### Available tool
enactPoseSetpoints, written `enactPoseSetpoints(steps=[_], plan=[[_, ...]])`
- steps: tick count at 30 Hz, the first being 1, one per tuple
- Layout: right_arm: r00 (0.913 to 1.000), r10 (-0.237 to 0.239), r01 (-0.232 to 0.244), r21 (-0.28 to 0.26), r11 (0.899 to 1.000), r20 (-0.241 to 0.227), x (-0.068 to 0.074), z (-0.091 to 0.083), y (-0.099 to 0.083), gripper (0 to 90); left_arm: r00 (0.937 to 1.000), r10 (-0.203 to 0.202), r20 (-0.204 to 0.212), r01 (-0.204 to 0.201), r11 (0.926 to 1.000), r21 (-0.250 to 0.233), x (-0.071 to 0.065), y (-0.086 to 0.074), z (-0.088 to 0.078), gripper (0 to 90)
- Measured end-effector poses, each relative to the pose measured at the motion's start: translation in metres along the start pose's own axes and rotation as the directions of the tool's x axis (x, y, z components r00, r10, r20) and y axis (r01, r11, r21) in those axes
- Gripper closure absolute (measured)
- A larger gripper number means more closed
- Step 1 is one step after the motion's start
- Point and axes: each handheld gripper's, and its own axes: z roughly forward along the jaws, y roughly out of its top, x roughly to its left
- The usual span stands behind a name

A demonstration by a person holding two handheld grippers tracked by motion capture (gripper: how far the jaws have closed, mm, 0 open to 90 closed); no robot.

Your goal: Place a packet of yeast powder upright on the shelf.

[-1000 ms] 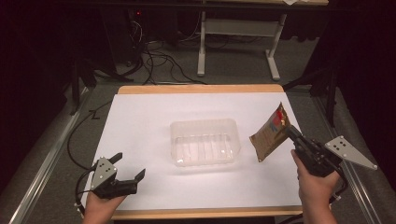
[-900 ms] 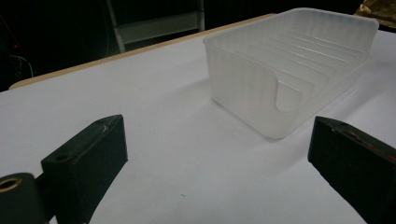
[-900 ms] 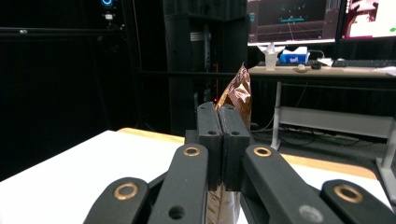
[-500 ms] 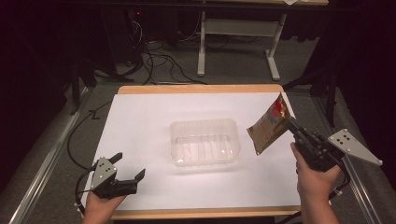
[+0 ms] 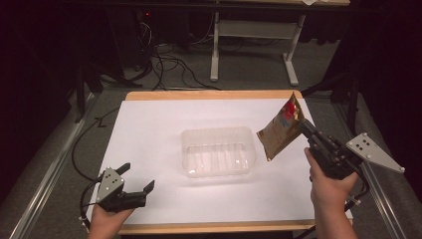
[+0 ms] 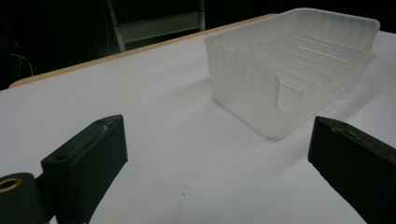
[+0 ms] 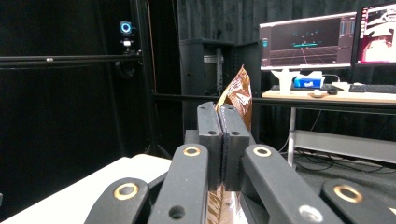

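glossy foil packet [image 5: 281, 130]; clear ribbed plastic tray [image 5: 218, 151]; matt white tabletop [image 5: 149, 134].

The tray [image 5: 218, 151] sits mid-table [image 5: 149, 119], ahead and right of the left gripper [image 5: 137, 180]. The pouch [image 5: 281, 130] hangs clamped in the right gripper [image 5: 302, 127], above the table, just right of the tray.

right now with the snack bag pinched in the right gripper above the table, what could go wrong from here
1. The right gripper pinches the snack bag only at one edge, so the bag hangs free and could slip or swing on the way.
2. The clear tray is light and nothing holds it; the left gripper rests open, apart from it, so a nudge from the bag might push it across the table.
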Motion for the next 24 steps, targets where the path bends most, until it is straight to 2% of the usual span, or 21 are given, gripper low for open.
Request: enactPoseSetpoints(steps=[24], plan=[[0.9966,0.023,-0.023,0.008,1.000,-0.078,0.034,0.035,-0.010,90.0,0.9999,-0.008,-0.006,0.008,0.9999,-0.008,0.002,0.000,-0.002,5.4]])
